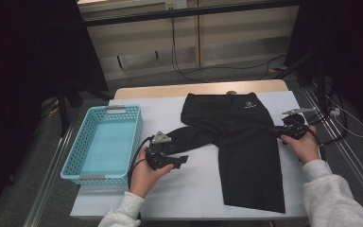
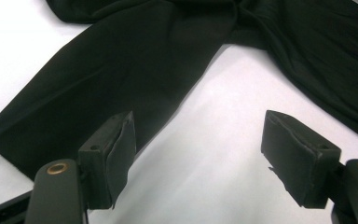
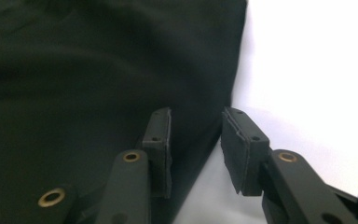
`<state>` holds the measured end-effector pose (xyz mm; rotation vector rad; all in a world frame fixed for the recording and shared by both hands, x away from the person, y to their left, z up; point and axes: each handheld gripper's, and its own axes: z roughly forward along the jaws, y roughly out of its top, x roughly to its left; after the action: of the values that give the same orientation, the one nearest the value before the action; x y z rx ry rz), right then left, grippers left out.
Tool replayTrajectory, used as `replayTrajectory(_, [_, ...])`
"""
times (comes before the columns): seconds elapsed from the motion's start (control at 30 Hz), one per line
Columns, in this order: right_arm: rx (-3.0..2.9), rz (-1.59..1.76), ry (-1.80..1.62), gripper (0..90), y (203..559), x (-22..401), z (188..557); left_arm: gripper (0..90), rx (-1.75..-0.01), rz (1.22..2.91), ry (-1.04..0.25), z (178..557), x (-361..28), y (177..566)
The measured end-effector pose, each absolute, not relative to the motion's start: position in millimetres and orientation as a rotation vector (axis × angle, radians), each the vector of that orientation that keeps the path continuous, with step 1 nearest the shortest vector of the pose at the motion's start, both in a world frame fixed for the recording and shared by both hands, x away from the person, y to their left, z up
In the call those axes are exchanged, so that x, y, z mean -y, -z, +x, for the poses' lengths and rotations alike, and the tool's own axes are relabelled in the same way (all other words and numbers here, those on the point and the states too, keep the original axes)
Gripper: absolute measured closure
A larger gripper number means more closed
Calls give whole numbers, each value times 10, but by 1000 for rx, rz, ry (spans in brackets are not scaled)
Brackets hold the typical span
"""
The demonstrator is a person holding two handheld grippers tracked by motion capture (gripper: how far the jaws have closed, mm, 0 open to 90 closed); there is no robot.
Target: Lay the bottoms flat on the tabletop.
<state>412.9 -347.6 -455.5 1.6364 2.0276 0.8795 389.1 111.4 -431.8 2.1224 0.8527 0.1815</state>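
A pair of black trousers (image 1: 236, 137) lies flat on the white table cover (image 1: 194, 189), waist at the far side with a small white logo. One leg runs toward the near edge; the other bends left. My left gripper (image 1: 182, 161) sits just below the end of that bent leg. In the left gripper view, the left gripper (image 2: 198, 135) is open wide over bare white cover, the trouser leg (image 2: 121, 70) just ahead. My right gripper (image 1: 283, 130) rests at the garment's right edge. In the right gripper view, the right gripper (image 3: 196, 126) is open and straddles the fabric edge (image 3: 98, 70), pads not pressing.
A light blue plastic basket (image 1: 75, 156) stands at the table's left side, with nothing in it. Metal rails run along both sides of the table. Cables lie on the floor beyond the far edge. White cover shows between the left gripper and the near edge.
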Motion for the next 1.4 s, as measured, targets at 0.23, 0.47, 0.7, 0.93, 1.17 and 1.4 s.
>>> replayTrajectory(0.23, [-2046, 1590, -895, 640, 4562, 3391, 3804, 261, -832, 2123, -187, 3892, -1084, 4291])
replayTrajectory(0.47, [-2082, 1559, -933, 654, 4562, 3274, 3406, 261, -827, 2119, -189, 3900, -1049, 4284])
replayTrajectory(0.7, [-2087, 1582, -958, 674, 4556, 3278, 3138, 261, -817, 2133, -187, 3919, -1006, 4309])
replayTrajectory(0.93, [-2101, 1572, -938, 735, 4543, 3250, 2973, 261, -810, 2141, -178, 3950, -977, 4303])
replayTrajectory(1.17, [-2139, 1601, -965, 900, 4530, 3281, 2905, 259, -812, 2140, -187, 3978, -998, 4286])
replayTrajectory(1.4, [-2137, 1620, -964, 900, 4517, 3452, 2885, 258, -816, 2125, -176, 3973, -998, 4263])
